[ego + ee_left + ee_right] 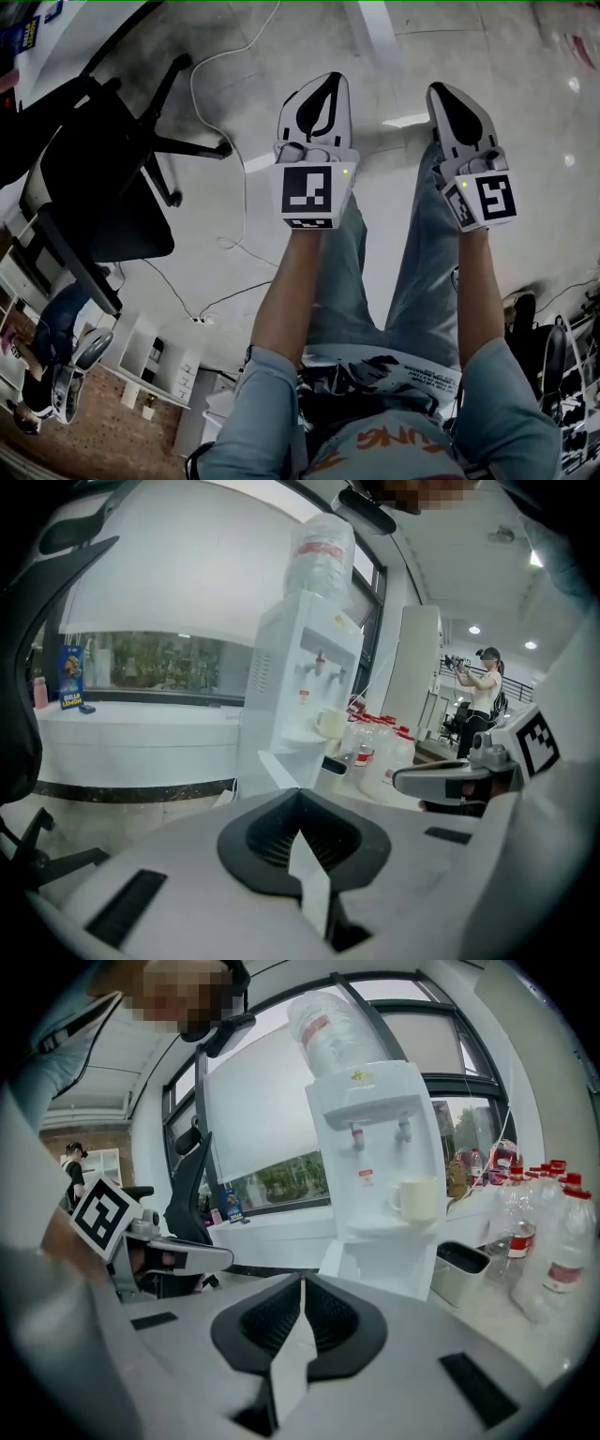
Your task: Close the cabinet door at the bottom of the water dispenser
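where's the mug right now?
Right gripper view, right of centre: the mug sits on the water dispenser, on its ledge under the taps. The grey bin is just below and to its right.

My right gripper sits with jaws together and empty at lower centre, the water dispenser and its mug above.

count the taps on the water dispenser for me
2: one tap and a second tap, side by side on the water dispenser front, above the mug. None looks hidden.
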